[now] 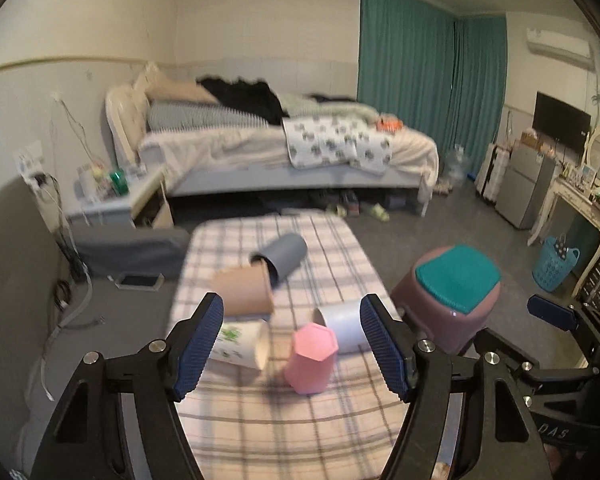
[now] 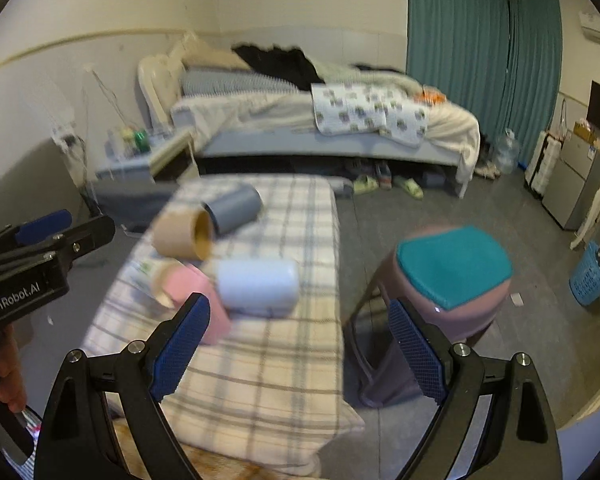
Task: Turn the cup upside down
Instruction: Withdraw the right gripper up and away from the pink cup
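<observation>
teal curtains (image 1: 432,72) cover the far wall of a bedroom, behind a bed (image 1: 284,148) heaped with pale bedding and a patterned blanket. a grey carpeted floor (image 2: 440,216) spreads below, with a fridge (image 1: 526,188) and a blue laundry basket (image 1: 555,264) on the right side.

plaid cloth covers the low table (image 1: 284,420) in the foreground, and beside it stands a mauve stool (image 1: 448,300) with a teal top.

five cups sit in a loose cluster on the cloth. a grey cup (image 1: 280,256) lies on its side farthest back, its mouth against a tan cup (image 1: 242,290) also on its side. nearer, a white cup (image 1: 346,326) and a leaf-printed cup (image 1: 240,344) lie tipped over too. the pink cup (image 1: 311,360) — faceted, with a closed top face — stands between them; blur hides which end is up.

the left gripper (image 1: 292,348) hangs above the cluster, fingers spread wide and holding nothing. the right gripper (image 2: 298,348) is spread as well — empty, out over the table's edge.
</observation>
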Demonstrator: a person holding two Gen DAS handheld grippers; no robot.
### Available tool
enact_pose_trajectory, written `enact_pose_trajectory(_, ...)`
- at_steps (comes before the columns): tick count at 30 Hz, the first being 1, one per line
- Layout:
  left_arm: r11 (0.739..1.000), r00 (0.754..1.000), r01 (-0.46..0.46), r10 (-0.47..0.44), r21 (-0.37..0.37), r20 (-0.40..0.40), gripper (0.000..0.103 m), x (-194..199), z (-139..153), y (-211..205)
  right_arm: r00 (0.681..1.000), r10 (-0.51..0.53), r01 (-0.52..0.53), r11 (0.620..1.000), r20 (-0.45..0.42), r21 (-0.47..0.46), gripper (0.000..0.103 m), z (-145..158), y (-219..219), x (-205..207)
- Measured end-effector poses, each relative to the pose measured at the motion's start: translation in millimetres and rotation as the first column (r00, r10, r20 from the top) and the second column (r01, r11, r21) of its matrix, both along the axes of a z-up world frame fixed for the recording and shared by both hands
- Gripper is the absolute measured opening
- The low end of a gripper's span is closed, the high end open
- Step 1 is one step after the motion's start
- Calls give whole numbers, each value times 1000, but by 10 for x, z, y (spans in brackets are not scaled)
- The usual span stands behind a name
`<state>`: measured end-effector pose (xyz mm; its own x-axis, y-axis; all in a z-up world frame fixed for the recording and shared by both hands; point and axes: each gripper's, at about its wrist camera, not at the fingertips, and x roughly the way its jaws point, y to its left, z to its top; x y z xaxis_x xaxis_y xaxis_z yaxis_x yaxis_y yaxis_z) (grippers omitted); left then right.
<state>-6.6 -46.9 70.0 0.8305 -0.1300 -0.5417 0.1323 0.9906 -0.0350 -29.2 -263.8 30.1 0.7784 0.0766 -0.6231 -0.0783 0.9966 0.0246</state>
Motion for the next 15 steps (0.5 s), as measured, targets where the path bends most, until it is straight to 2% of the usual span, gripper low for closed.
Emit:
enact_pose_trajectory(4,999,997,-28,29,-19,77,87,-374,169,255,995,22,-23,1000,99,11,91,273,156,-316)
enact_pose_trajectory(8,998,990,-62,63,-12,129,98,-637,24,444,980,23,-28,999,195,24,103,336,250,-581)
enact_pose_trajectory(11,997,987,-74,76,-17,145,100,-729,-214,502,972,25,-41,997,233,64,103,198,272,-671)
enact_pose_trajectory(15,999,996,-42,40,26,74,101,-675,-530,417,985,13,-21,999,172,48,103,-152,317,-608)
